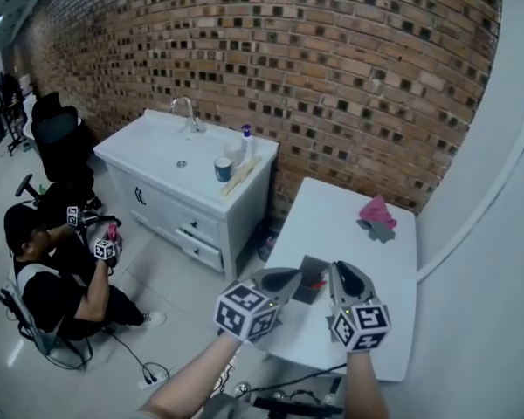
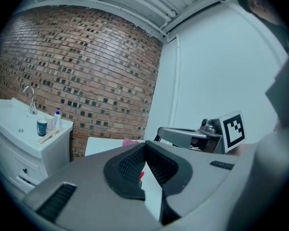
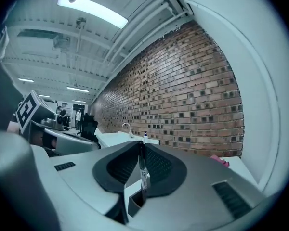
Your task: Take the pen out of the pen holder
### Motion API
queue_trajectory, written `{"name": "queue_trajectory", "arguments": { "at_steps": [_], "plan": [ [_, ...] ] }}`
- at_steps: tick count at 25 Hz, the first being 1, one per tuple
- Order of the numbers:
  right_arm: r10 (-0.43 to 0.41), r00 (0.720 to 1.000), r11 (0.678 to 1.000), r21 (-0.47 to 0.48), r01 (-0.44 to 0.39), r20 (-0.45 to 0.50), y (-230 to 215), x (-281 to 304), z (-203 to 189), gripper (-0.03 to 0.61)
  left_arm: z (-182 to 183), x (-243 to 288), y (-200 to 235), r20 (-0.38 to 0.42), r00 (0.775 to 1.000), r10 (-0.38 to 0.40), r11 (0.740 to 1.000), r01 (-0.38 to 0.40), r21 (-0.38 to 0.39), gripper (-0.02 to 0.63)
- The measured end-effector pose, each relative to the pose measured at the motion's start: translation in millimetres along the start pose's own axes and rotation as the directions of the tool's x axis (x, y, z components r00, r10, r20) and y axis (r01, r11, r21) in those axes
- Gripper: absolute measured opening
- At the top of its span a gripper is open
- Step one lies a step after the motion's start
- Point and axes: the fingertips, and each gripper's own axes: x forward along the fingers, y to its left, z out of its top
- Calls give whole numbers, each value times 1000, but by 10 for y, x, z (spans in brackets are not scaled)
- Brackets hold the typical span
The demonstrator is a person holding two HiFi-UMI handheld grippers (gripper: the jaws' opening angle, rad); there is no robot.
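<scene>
at the 6 o'clock edge of the white table (image 1: 371, 251), head view: a dark pen holder (image 1: 310, 283) stands between the two hand-held tools, with the left gripper (image 1: 288, 275) at its 9 o'clock and the right gripper (image 1: 339, 269) at its 3 o'clock. right gripper view: the jaws are clamped on a black pen (image 3: 142, 166), which stands upright between the ribbed pads; its lower end sits inside the holder's square opening, so the pen is not yet out. left gripper view: the jaws meet at their tips with nothing seen gripped; through the gap below them show the white tabletop and a small red bit (image 2: 141, 175) that cannot be identified. the marker cube of the right gripper appears at 3 o'clock in this view. at the table's 12 o'clock end lies a pink cloth (image 1: 377, 209) beside a grey item. off the table, toward 10 o'clock, a white sink cabinet (image 1: 188, 195) stands against the brick wall (image 1: 332, 68); at 9 o'clock a person (image 1: 52, 278) sits on the floor.
</scene>
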Motion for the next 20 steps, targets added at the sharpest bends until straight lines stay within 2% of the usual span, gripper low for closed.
{"name": "queue_trajectory", "arguments": {
  "at_steps": [9,14,20],
  "plan": [
    [16,994,999,34,-20,112,-29,-340,410,57,239,-15,-182,40,999,-21,999,19,40,2],
    [30,988,997,67,-40,155,-13,-453,406,57,212,-22,-259,26,999,-30,998,28,52,2],
    [36,988,996,73,-48,152,-22,-482,405,55,253,-20,-293,32,999,-30,998,29,52,2]
  ]
}}
